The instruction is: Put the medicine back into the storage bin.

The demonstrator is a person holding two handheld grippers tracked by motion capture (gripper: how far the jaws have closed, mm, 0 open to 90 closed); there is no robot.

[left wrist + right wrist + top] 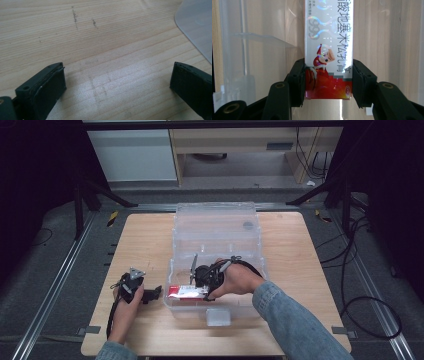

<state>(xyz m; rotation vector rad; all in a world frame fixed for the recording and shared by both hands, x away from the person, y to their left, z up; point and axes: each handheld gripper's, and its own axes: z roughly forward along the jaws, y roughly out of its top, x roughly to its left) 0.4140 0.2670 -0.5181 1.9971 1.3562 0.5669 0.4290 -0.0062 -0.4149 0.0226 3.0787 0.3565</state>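
From above, the right gripper [200, 287] holds a red-and-white box [186, 292] inside the clear bin [215, 227]; the left gripper [152, 293] rests on the table [290, 270]. Left gripper view: 2 jaws wide apart (nothing between). Right gripper view: the right gripper [327, 82] clamps the box [329, 37].

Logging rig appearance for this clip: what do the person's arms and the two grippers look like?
Both forearms wear blue denim sleeves. The left gripper is black, with a grey three-cornered plate on top and a black cable trailing along the forearm. The right gripper is black too, with dark cable looping over the hand. Its gripper view shows black jaws with flat ribbed pads and brass-coloured pivot screws.
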